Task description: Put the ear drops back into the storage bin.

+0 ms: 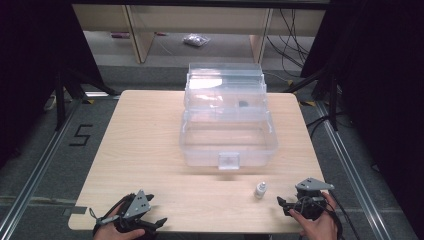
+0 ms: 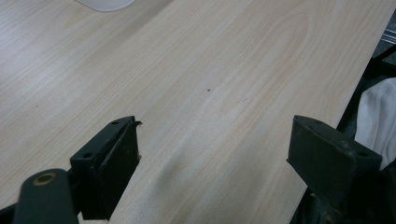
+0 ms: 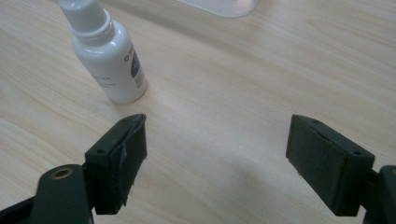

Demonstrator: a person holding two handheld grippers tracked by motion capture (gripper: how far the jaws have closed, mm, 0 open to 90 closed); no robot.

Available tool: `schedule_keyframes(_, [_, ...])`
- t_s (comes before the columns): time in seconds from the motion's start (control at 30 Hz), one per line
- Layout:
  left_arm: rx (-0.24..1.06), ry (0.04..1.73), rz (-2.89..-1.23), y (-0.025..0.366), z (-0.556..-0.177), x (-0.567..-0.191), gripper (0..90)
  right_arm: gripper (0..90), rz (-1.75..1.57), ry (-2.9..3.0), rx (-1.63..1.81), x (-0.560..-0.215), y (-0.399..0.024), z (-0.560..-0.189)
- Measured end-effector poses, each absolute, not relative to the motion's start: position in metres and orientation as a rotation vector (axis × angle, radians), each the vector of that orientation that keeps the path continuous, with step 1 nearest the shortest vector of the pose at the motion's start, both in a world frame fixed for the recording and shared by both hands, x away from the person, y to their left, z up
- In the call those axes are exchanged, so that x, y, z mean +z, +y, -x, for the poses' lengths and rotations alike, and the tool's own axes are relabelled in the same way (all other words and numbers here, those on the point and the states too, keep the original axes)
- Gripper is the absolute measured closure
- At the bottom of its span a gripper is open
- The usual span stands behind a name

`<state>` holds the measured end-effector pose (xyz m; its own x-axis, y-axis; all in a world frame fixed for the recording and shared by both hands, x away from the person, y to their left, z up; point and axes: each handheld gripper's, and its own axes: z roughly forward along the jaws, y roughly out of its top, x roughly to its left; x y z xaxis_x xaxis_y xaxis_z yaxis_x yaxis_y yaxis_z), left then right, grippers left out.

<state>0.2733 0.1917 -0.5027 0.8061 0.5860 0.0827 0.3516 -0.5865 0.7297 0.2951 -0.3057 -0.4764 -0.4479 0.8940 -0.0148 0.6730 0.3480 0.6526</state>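
I am hovering the right tool (image 1: 285, 204) wide open and empty just beside the dropper bottle (image 1: 260, 189), ready for grabbing. The left tool (image 1: 159, 222), also gaping empty, is waiting well apart from it on the surface (image 1: 150, 140).

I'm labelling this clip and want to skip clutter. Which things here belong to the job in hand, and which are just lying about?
In play:
- small white bottle, upright on the table
- right hand-held gripper, open, nearest the bottle
- left hand-held gripper, open
- clear plastic box, lid up

Lying about:
- plastic bag on the floor
- cables
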Motion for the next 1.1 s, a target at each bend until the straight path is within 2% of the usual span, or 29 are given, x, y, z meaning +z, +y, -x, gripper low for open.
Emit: schedule_keyframes(1.1, [0.409,0.690,-2.249,0.192,-0.273,-0.502,15.9,25.2,-1.270,2.387,0.824,-0.455,-0.297,-0.293])
